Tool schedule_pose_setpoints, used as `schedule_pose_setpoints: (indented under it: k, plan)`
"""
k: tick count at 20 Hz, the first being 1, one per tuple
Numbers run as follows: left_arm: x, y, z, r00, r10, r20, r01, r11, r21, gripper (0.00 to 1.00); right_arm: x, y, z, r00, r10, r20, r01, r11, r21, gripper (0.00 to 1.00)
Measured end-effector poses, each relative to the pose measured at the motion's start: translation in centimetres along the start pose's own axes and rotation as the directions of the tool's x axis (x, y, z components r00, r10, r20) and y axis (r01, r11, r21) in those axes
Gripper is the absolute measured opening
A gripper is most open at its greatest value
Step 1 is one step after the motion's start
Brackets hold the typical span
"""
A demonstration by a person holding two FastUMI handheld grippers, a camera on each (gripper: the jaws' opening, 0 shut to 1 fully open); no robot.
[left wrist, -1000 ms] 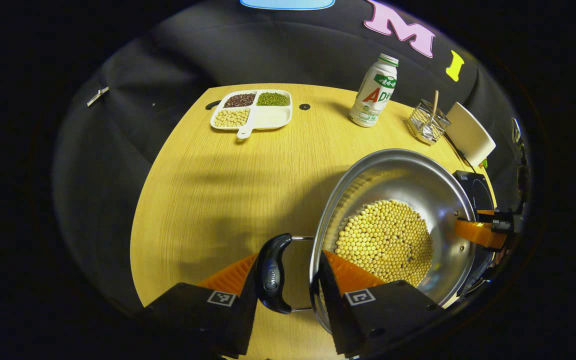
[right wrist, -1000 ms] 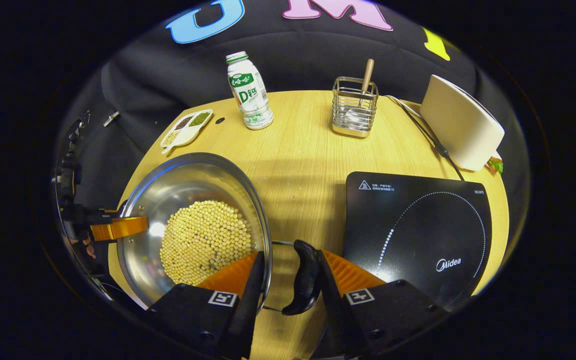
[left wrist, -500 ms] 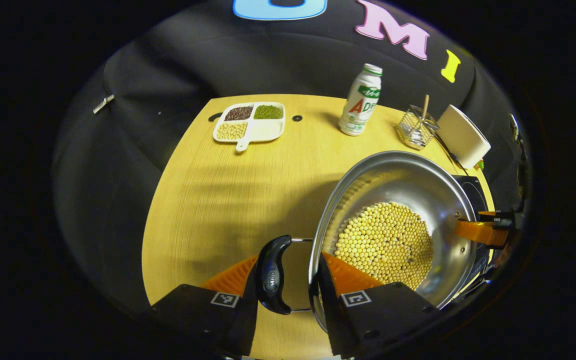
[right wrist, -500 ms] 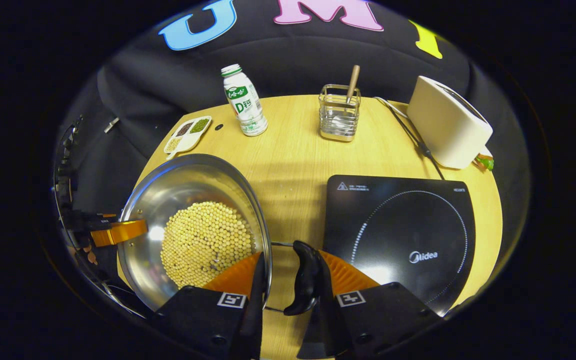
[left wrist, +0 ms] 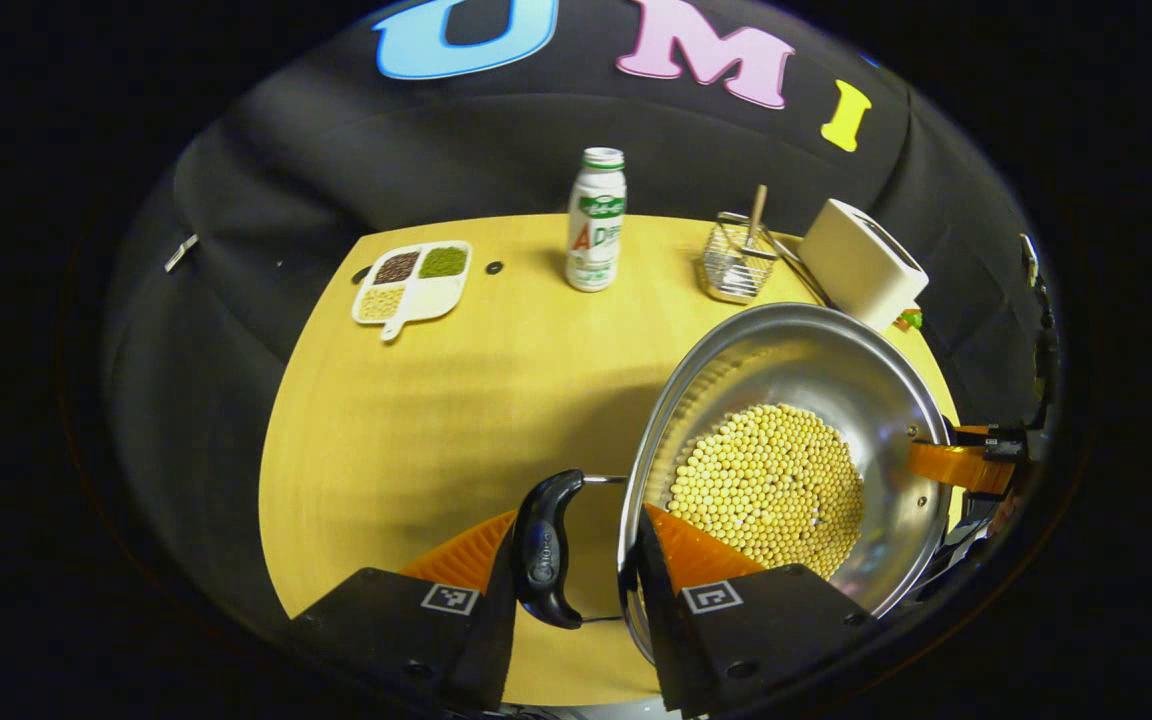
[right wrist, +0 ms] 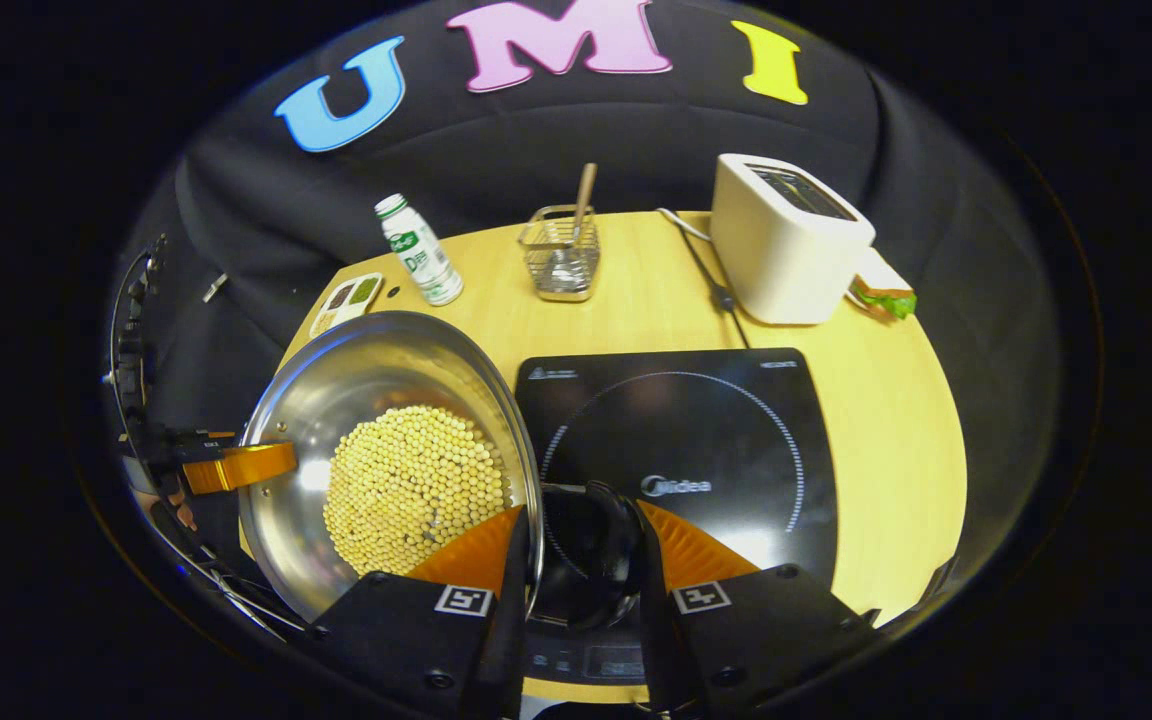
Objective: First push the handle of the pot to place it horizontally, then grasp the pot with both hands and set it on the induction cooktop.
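A steel pot [left wrist: 796, 350] [right wrist: 376, 370] with yellow beans in it hangs above the wooden table [left wrist: 416, 420], held from both sides. My left gripper [left wrist: 579, 530] is shut across the pot's black left handle [left wrist: 543, 548] and its rim, one finger outside the handle and one inside the wall. My right gripper [right wrist: 578, 520] is shut the same way across the right handle [right wrist: 608, 560]. That handle hovers over the front of the black induction cooktop [right wrist: 706, 420]. Each view shows the other gripper's finger at the far rim [left wrist: 956, 465] [right wrist: 236, 466].
At the back of the table stand a white bottle [left wrist: 595, 235] [right wrist: 420, 265], a divided dish of beans [left wrist: 411, 288], a wire holder with a wooden stick [right wrist: 561, 262] and a white toaster [right wrist: 786, 250] with its cord. A sandwich [right wrist: 881, 292] lies beside the toaster.
Both grippers have carried the pot to the right. The cooktop, earlier off to the right of the right handle, now lies beneath that handle and next to the pot.
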State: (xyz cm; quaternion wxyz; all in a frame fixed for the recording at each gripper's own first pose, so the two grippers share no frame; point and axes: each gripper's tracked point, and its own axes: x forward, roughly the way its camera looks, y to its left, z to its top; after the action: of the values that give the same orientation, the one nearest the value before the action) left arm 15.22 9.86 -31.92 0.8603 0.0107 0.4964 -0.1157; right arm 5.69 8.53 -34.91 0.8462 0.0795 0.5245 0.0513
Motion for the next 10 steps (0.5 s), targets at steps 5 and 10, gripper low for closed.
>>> schedule_pose_setpoints:
  k: [5,10]
  plan:
    - [1.2,-7.3,1.0,0.999,-0.051,0.000,0.051,0.999,0.018,0.59,-1.7,-7.2,0.9,0.999,-0.038,0.008,0.038,0.999,0.002,0.50]
    - [3.0,-12.8,1.7,0.997,-0.075,-0.006,0.075,0.997,0.024,0.59,-1.7,-13.1,1.5,0.998,-0.054,0.008,0.054,0.998,0.011,0.50]
